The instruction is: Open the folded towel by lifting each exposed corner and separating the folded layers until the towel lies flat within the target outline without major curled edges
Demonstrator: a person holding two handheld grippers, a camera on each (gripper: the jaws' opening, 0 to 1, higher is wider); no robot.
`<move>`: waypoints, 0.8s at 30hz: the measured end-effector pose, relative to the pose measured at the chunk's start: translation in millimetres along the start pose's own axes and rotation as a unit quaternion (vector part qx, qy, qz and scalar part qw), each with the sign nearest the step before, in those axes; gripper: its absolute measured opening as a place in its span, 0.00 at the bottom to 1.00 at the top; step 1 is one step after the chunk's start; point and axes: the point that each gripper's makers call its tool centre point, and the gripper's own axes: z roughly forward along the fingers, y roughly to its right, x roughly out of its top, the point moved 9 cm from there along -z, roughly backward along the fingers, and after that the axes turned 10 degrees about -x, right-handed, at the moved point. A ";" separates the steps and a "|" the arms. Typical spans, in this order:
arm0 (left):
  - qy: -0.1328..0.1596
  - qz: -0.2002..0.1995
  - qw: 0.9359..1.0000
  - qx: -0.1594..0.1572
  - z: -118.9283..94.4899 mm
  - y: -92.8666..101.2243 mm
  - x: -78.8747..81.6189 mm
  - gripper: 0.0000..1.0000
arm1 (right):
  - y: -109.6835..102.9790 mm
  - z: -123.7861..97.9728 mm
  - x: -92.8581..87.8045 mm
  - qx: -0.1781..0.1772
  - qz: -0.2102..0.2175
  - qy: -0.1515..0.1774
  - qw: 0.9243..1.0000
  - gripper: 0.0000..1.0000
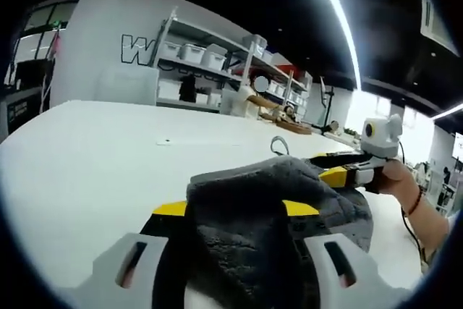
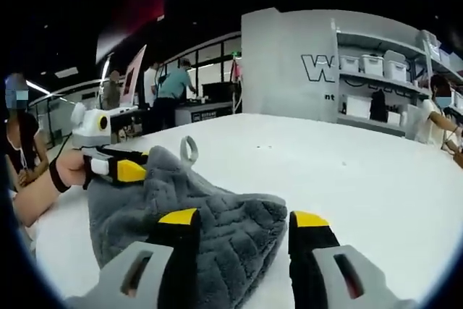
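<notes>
Currently the towel (image 1: 282, 215) is bunched, not flat; the left gripper (image 1: 235, 211) clamps it, while the right gripper (image 2: 242, 222) is agape.

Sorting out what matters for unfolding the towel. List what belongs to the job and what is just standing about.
For the job:
- grey plush towel with a hanging loop
- left claw, shut on the towel
- right claw, jaws apart over the towel's edge
- white table top

Standing about:
- metal shelves with white plastic bins
- people at the back counter

a large dark "w" on the grey wall (image 2: 289, 63); the remaining letters are unreadable.
</notes>
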 end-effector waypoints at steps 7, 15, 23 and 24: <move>0.006 -0.002 1.000 -0.004 -0.9 5.7 -3.7 0.37 | 1.6 1.3 -3.7 0.000 0.013 -0.002 1.000 0.39; 0.011 -0.007 1.000 -0.002 -3.8 15.4 -10.1 0.26 | 0.8 0.2 -8.1 0.009 0.032 0.002 0.999 0.24; 0.026 -0.012 1.000 -0.007 -8.7 14.6 -12.9 0.21 | 0.3 1.9 -11.1 0.019 0.053 -0.001 0.998 0.13; 0.027 -0.013 1.000 -0.006 -9.2 14.2 -13.1 0.19 | 0.3 1.9 -11.2 0.019 0.053 0.000 0.998 0.11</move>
